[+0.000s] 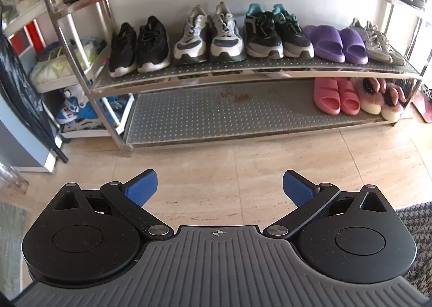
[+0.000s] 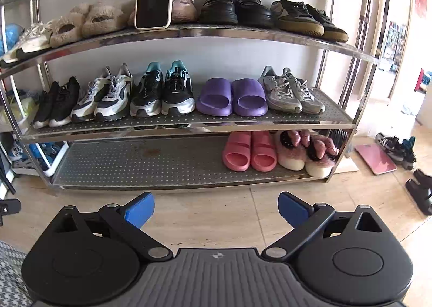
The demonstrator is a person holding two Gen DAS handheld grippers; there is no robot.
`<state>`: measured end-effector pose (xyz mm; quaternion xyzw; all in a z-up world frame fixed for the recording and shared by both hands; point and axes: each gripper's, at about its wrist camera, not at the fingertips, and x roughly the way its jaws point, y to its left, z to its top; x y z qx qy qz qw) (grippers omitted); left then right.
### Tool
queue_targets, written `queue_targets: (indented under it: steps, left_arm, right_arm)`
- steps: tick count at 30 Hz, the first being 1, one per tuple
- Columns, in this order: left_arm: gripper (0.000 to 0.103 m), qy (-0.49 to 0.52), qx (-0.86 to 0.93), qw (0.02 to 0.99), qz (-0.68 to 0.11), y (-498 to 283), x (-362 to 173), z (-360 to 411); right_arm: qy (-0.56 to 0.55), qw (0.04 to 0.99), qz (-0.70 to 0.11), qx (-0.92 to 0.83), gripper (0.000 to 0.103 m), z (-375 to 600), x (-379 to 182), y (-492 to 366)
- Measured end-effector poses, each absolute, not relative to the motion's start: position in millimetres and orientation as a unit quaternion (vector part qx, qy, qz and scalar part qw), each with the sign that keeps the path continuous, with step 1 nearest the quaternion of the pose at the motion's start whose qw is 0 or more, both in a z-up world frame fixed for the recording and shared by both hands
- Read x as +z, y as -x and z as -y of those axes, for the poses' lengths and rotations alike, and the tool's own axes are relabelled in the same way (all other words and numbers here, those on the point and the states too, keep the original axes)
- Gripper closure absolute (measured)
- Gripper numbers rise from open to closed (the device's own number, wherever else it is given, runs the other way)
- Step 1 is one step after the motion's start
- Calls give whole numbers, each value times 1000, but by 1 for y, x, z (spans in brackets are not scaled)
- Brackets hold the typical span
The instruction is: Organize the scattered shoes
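Left gripper: jaws spread wide, nothing held, above bare floor tile. Right gripper: likewise released and empty. Shoe rack at 12 o'clock in both views; middle shelf full of paired shoes. Pink slides and fluffy slippers sit at the bottom shelf's right end. Scattered shoes: dark sneakers and black sandals on the floor at 3 o'clock in the right view, beside a pink scale.
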<state>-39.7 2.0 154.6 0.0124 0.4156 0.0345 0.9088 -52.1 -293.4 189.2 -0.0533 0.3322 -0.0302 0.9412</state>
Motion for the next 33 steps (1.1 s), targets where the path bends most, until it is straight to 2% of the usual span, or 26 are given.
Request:
queue_targets:
  steps: [33]
  left_arm:
    - [1, -15, 19, 908, -418, 39, 155, 2]
  right_arm:
    - [62, 941, -330, -52, 5, 296, 189, 54]
